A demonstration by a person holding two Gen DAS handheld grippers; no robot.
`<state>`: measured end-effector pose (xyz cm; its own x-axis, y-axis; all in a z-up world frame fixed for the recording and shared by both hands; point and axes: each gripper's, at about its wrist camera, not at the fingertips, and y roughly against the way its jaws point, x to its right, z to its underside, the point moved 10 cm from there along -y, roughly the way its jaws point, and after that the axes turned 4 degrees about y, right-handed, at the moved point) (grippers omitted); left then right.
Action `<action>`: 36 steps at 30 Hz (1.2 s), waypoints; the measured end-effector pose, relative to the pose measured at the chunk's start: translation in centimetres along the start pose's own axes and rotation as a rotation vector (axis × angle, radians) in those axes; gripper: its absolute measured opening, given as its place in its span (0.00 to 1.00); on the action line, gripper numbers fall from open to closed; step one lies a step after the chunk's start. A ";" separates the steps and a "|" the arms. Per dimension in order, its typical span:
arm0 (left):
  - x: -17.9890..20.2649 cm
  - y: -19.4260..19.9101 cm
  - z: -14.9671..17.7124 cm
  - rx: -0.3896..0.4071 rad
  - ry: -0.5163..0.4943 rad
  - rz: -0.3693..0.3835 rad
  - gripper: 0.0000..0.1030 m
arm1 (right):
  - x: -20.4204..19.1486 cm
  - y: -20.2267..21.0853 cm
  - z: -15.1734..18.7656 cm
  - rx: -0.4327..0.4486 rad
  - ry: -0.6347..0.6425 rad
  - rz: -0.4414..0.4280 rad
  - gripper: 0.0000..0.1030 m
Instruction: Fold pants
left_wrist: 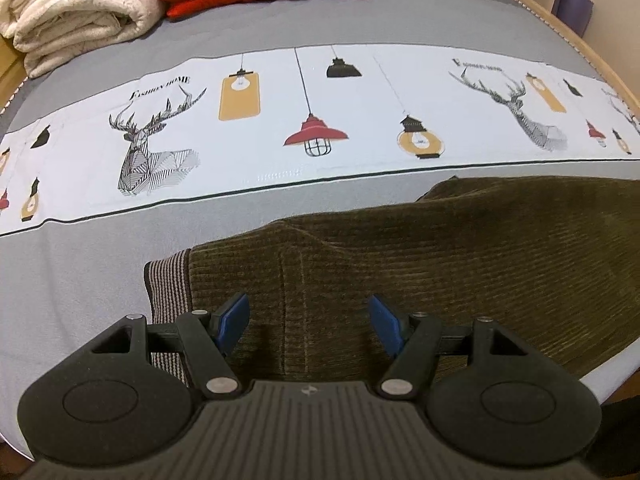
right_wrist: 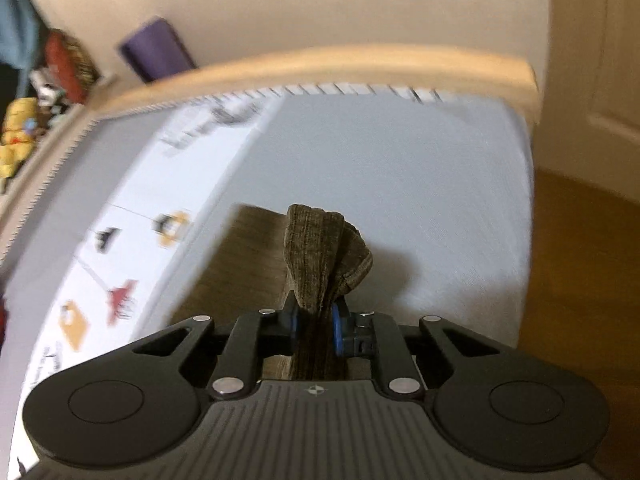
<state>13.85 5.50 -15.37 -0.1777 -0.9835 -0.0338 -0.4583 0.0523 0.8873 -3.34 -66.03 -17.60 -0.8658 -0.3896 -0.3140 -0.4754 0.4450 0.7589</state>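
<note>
Right wrist view: right gripper [right_wrist: 314,330] jaws are clamped on a bunched end of the olive corduroy pants [right_wrist: 324,256], raised off the bed [right_wrist: 400,168]. Left gripper [left_wrist: 308,322] jaws are held apart over the waist end of the pants [left_wrist: 400,264], nothing gripped. Fold is judged just begun; the pinched end should be carried over level, edges matched, waist kept pinned flat.

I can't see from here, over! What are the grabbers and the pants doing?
Left gripper open above the pants. Right gripper shut on a bunched fold of pants. Nothing in the way on the bed.
</note>
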 end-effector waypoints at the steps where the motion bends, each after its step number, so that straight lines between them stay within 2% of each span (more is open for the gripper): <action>1: 0.1 0.2 -0.1 0.006 -0.001 0.004 0.70 | -1.3 1.3 -0.4 0.028 0.026 -0.021 0.15; 3: 0.2 0.5 0.0 0.013 0.000 0.007 0.70 | -4.9 4.6 -0.6 0.112 0.128 -0.079 0.15; 5: 0.1 0.6 0.0 0.014 0.006 0.009 0.70 | -9.7 8.7 -0.2 0.218 0.282 -0.161 0.15; 8: -0.1 0.7 -0.1 0.018 0.012 0.015 0.70 | -17.0 14.9 3.0 0.365 0.527 -0.293 0.15; 10: -0.3 0.6 -0.1 0.016 0.018 0.014 0.70 | -21.5 19.0 7.2 0.444 0.692 -0.408 0.15; 12: -0.5 0.6 -0.3 0.020 0.021 0.015 0.70 | -25.1 22.1 12.7 0.476 0.859 -0.523 0.15; 15: -0.9 0.7 -0.6 0.026 0.032 0.016 0.70 | -28.7 23.9 22.8 0.393 1.114 -0.665 0.16; 17: -1.1 0.8 -0.9 0.028 0.040 0.022 0.70 | -29.6 23.2 29.7 0.261 1.274 -0.722 0.16; 20: -1.4 0.9 -1.1 0.031 0.047 0.025 0.70 | -28.7 20.3 38.7 0.033 1.510 -0.720 0.16; 22: -1.6 1.1 -1.2 0.034 0.055 0.031 0.70 | -27.5 18.4 42.2 -0.069 1.605 -0.681 0.16; 24: -1.9 1.3 -1.2 0.037 0.062 0.034 0.70 | -27.0 17.4 43.5 -0.108 1.623 -0.658 0.16; 27: -2.4 1.5 -1.1 0.041 0.067 0.032 0.70 | -27.7 17.7 42.7 -0.092 1.601 -0.651 0.16; 29: -2.6 1.6 -1.1 0.042 0.071 0.028 0.70 | -28.0 18.4 42.0 -0.030 1.609 -0.651 0.16; 30: -2.8 1.5 -1.0 0.041 0.075 0.028 0.70 | -27.9 19.0 42.1 0.030 1.642 -0.647 0.16; 33: -3.0 1.4 -0.9 0.035 0.086 0.025 0.70 | -27.5 21.1 43.9 0.258 1.856 -0.677 0.16; 34: -3.0 1.3 -0.9 0.033 0.088 0.025 0.70 | -27.0 21.3 44.6 0.268 1.902 -0.690 0.17; 36: -2.9 1.2 -1.1 0.033 0.091 0.025 0.70 | -25.2 21.0 46.2 0.197 1.996 -0.708 0.22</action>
<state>14.79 8.23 -13.66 -0.1103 -0.9934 0.0315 -0.4836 0.0814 0.8715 1.36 -9.62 -20.12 0.6481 -0.5471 0.5297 -0.6867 -0.1191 0.7171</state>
